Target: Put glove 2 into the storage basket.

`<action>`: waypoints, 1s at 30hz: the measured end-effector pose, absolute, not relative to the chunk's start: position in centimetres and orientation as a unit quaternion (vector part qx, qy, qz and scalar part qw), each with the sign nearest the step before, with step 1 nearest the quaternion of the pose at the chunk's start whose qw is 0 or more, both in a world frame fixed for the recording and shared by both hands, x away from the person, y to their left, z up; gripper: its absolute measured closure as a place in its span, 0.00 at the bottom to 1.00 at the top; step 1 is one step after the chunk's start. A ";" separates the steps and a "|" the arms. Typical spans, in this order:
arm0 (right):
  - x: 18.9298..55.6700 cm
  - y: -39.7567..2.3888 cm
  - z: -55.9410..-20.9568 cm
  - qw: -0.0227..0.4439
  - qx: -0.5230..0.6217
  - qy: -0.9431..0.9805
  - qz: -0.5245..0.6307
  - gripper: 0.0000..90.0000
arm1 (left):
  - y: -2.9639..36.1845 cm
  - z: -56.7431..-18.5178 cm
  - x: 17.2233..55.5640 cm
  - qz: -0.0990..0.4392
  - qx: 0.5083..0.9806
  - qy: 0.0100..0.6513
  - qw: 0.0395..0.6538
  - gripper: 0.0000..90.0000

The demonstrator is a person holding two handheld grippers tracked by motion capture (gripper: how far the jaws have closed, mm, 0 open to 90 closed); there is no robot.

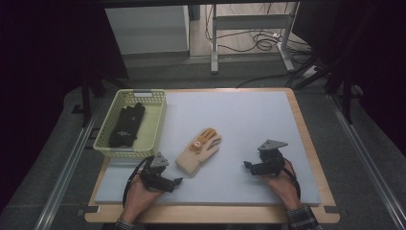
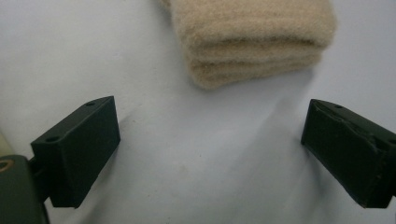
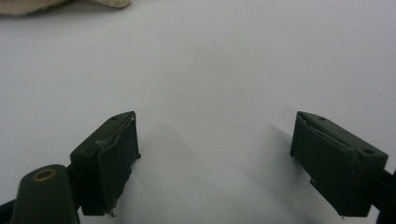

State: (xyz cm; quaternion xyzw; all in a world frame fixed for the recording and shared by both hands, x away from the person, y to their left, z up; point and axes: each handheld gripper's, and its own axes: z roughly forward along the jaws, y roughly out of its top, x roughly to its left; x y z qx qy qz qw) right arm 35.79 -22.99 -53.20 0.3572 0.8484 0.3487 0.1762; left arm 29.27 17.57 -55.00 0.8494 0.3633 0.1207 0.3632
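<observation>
A beige knit glove [image 1: 198, 151] with orange fingers lies on the pale mat [image 1: 249, 120] near the middle. Its ribbed cuff [image 2: 254, 39] faces my left gripper [image 2: 210, 149], whose jaws stand wide apart just short of it with nothing between them. In the high view that left gripper [image 1: 178, 181] rests low on the mat at the glove's near left. My right gripper [image 1: 247, 165] sits to the glove's right, pointing toward it. Its jaws are spread wide over bare mat, seen in the right gripper view [image 3: 215, 163], where a beige edge of the glove [image 3: 28, 5] shows far off.
A pale green mesh basket [image 1: 155, 122] stands at the table's left with black gloves [image 1: 125, 125] inside. The mat lies on a wooden tabletop [image 1: 306, 139]. Beyond the table are a desk frame and cables on the floor.
</observation>
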 end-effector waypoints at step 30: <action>35.7 -23.0 -53.2 0.180 0.356 0.848 0.348 0.16 | 10.7 -49.8 35.2 0.102 0.868 0.365 0.319 0.00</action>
